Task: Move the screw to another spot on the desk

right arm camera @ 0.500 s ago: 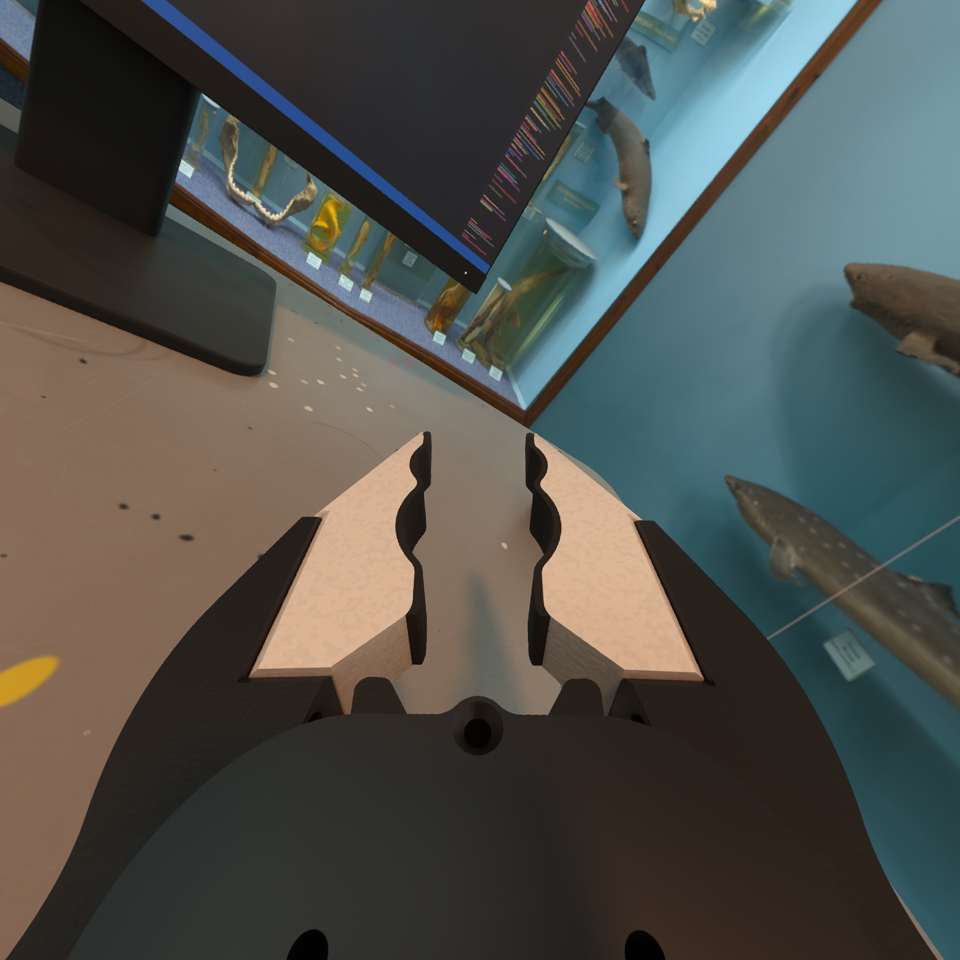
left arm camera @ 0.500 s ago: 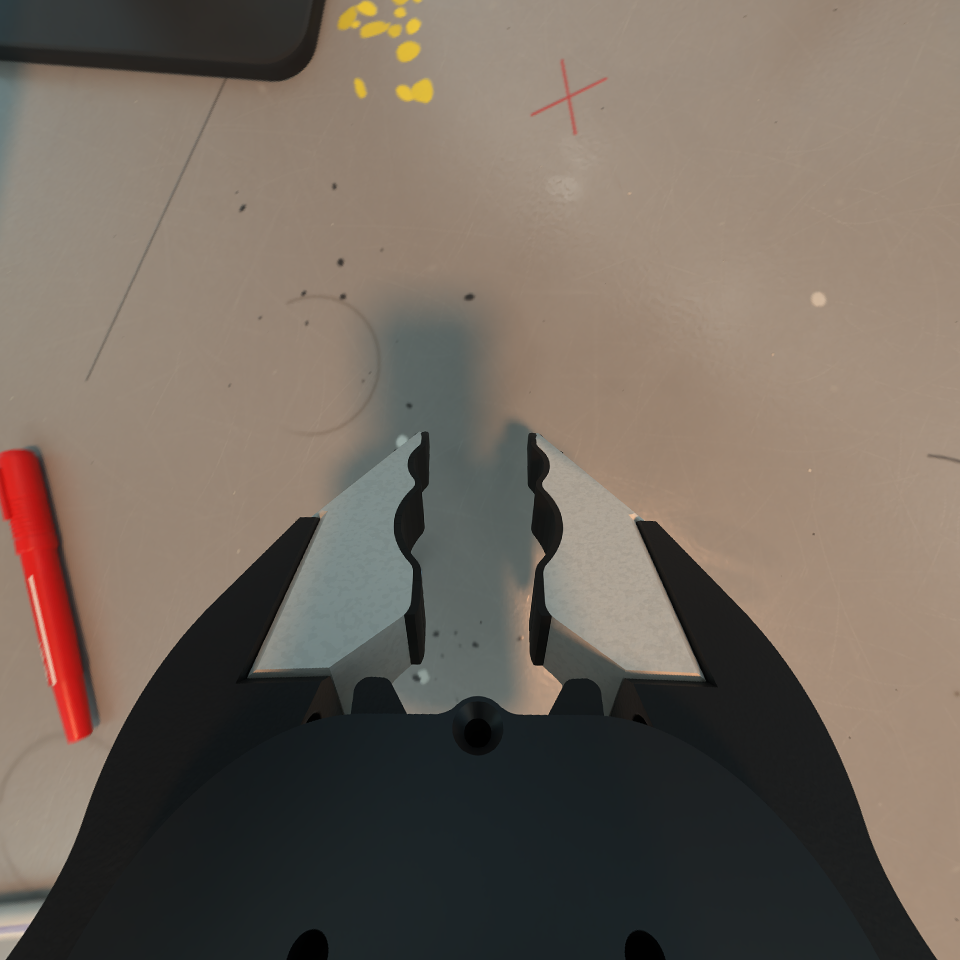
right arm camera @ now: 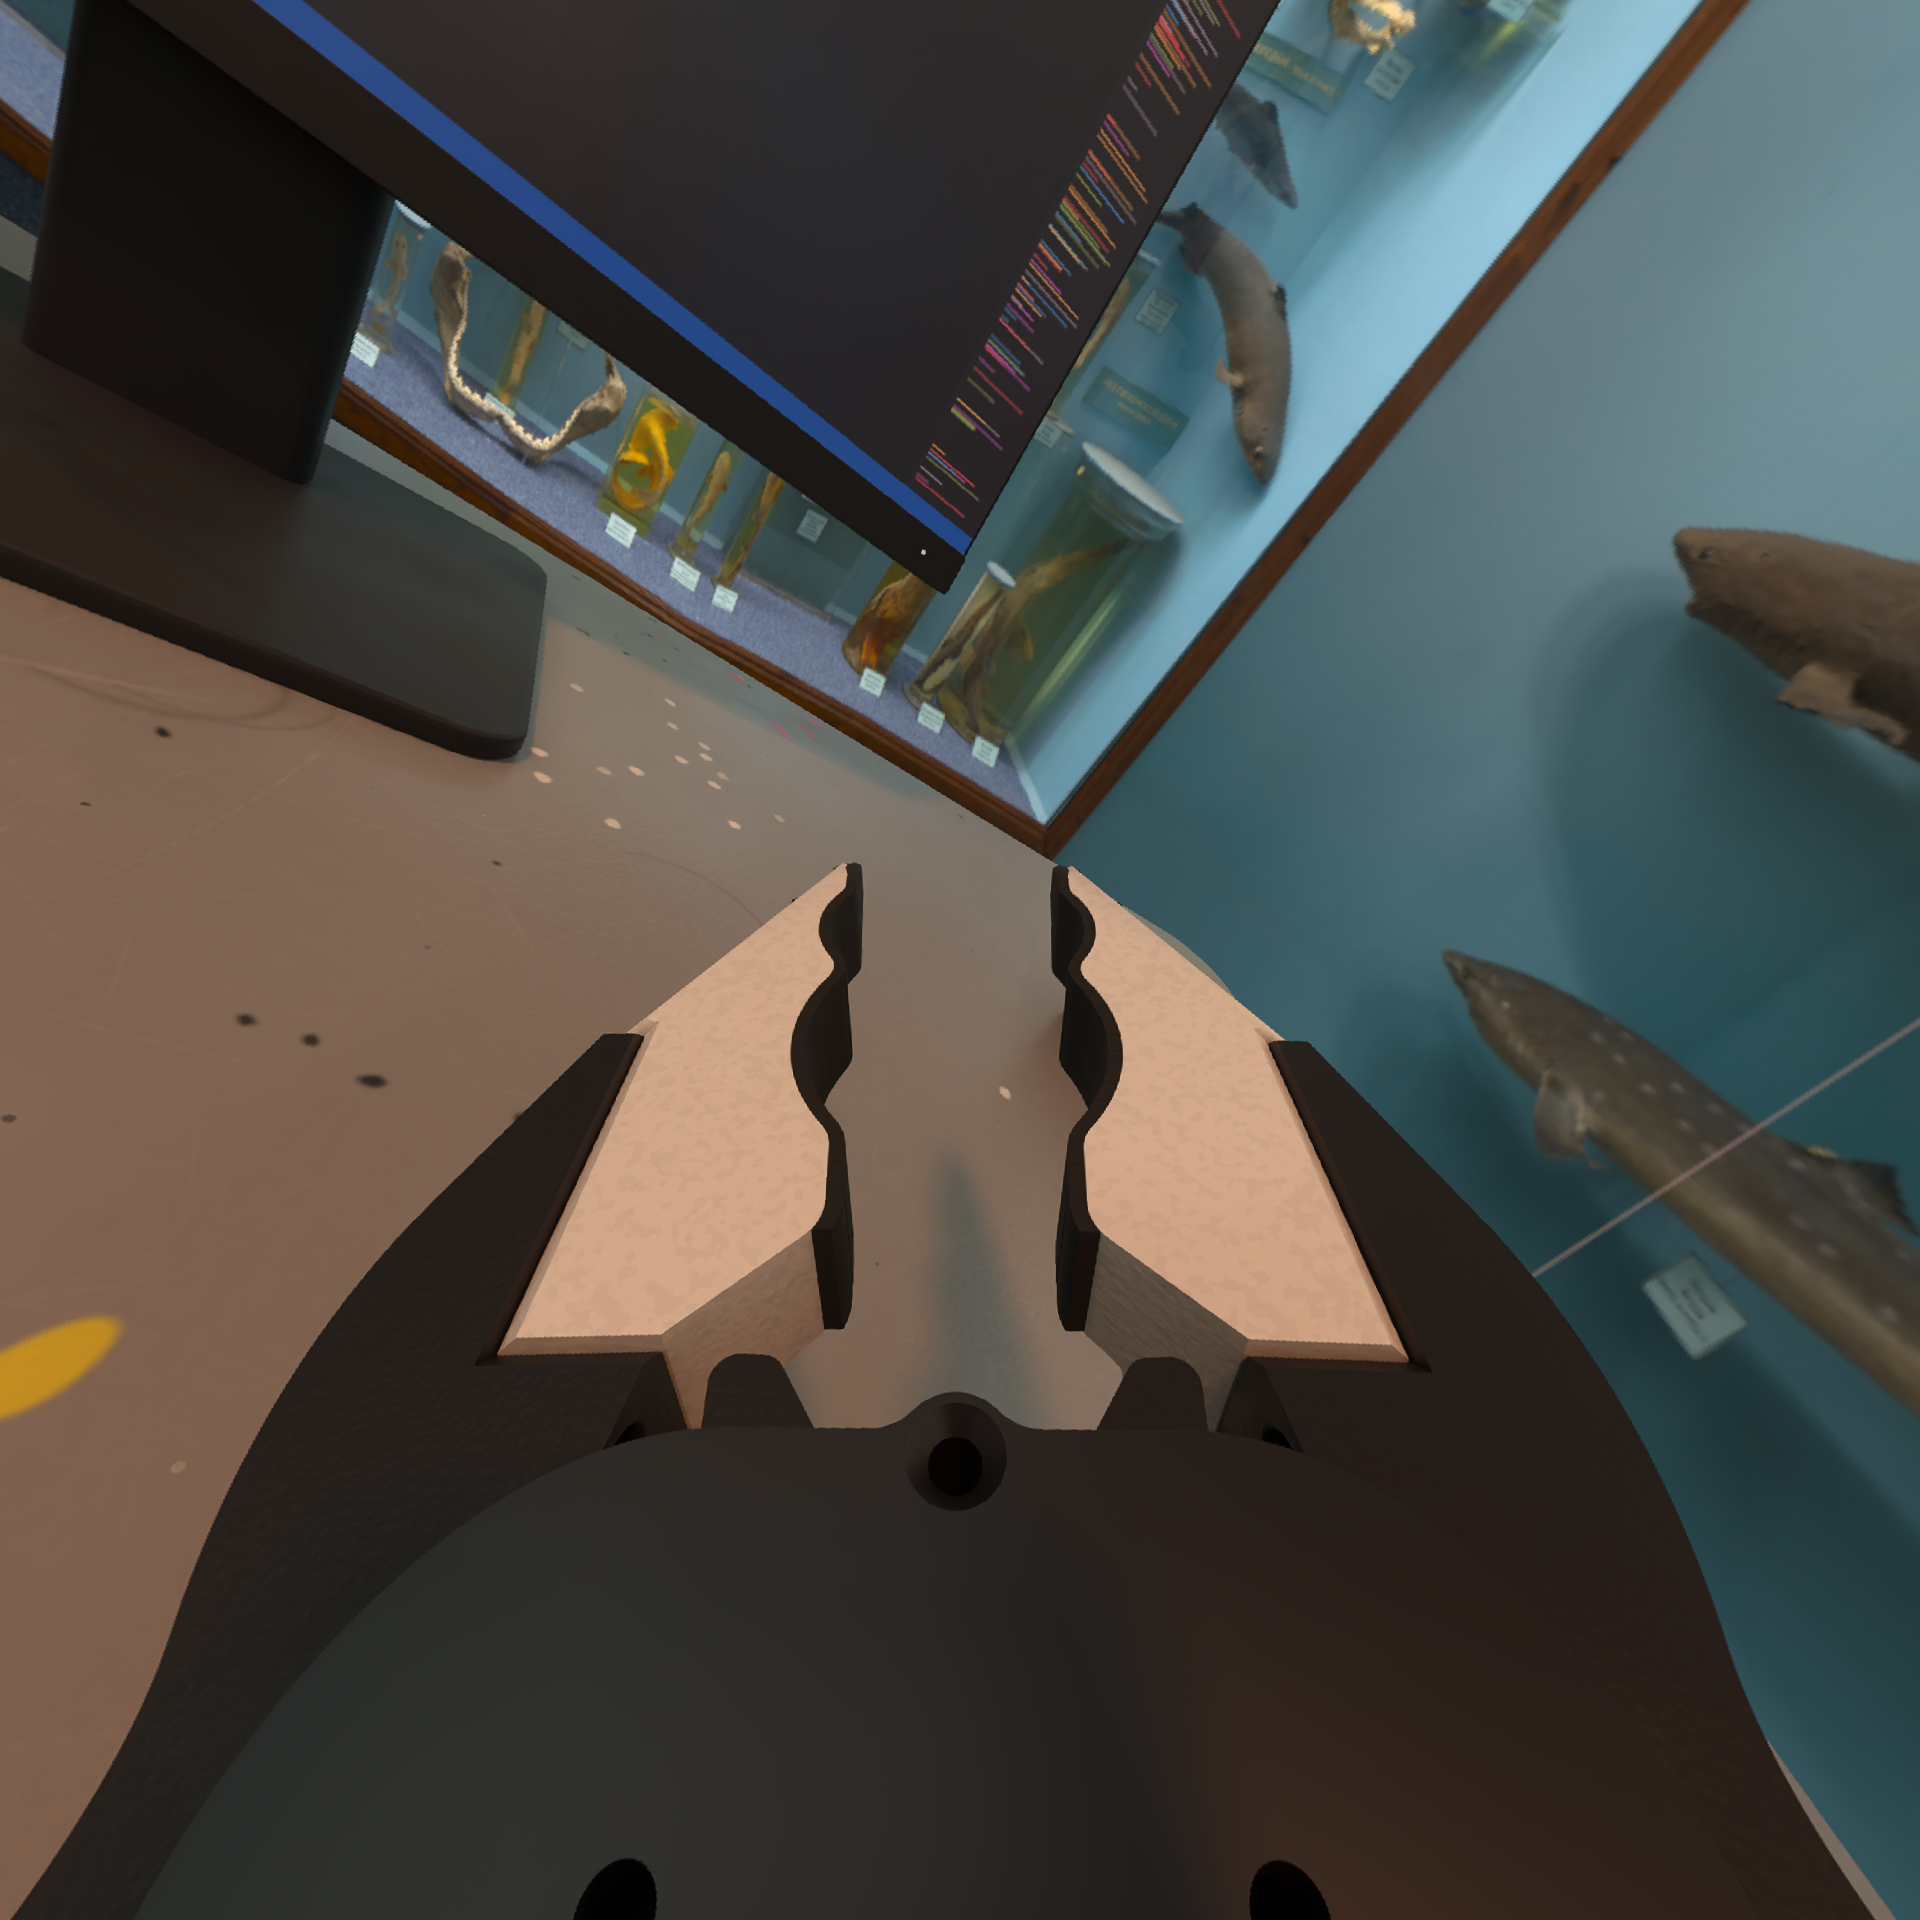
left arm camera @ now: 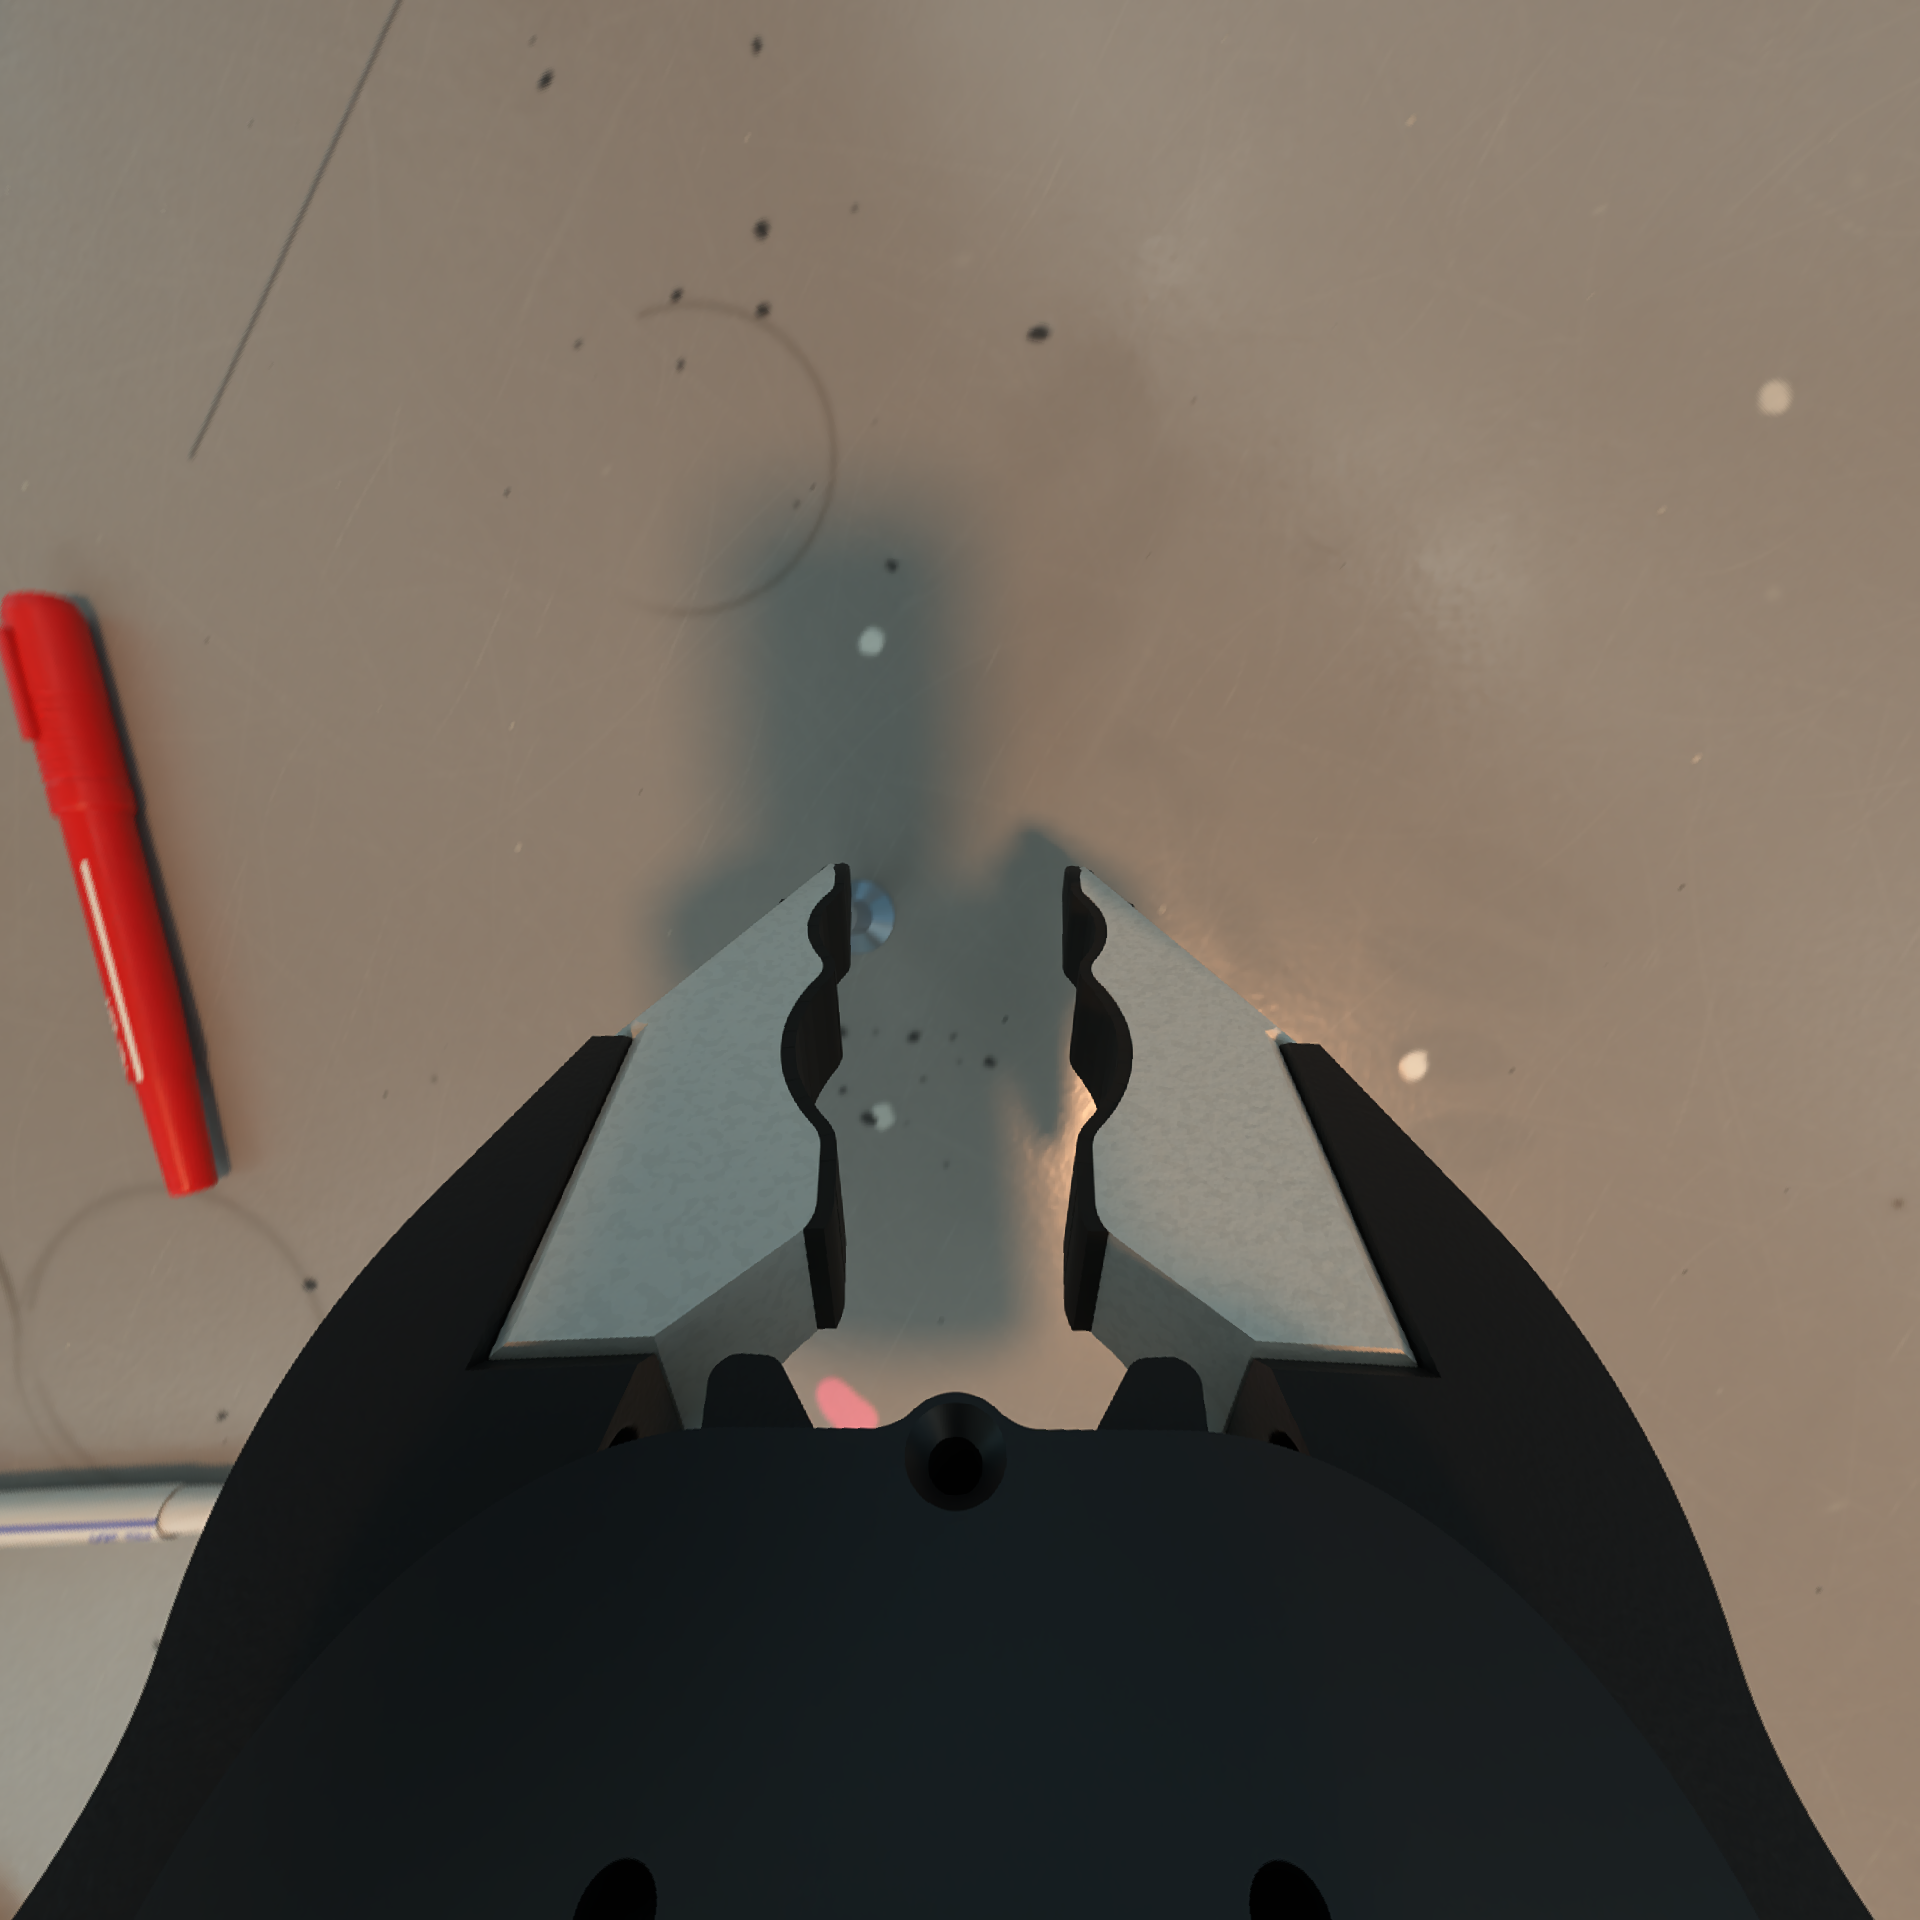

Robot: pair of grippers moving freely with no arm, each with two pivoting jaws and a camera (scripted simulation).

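In the left wrist view a small silver screw [left arm camera: 871, 918] stands on the beige desk [left arm camera: 1351, 520], seen head-on, partly hidden by the tip of the left finger [left arm camera: 727, 1091]. My left gripper [left arm camera: 954, 883] is open and points down at the desk, with the screw just inside its left fingertip. My right gripper [right arm camera: 954, 883] is open and empty, low over the desk [right arm camera: 260, 935] near its far corner. The screw does not show in the right wrist view.
A red marker [left arm camera: 99, 883] lies at the left and a white pen [left arm camera: 104, 1512] at the lower left. In the right wrist view a black monitor [right arm camera: 727, 208] stands on its base [right arm camera: 312, 623] at the back left. The desk edge runs just beyond the right fingertips.
My left gripper has moved down and back toward the desk; the marker looms larger and the screw now shows beside the left fingertip. The right gripper has barely moved.
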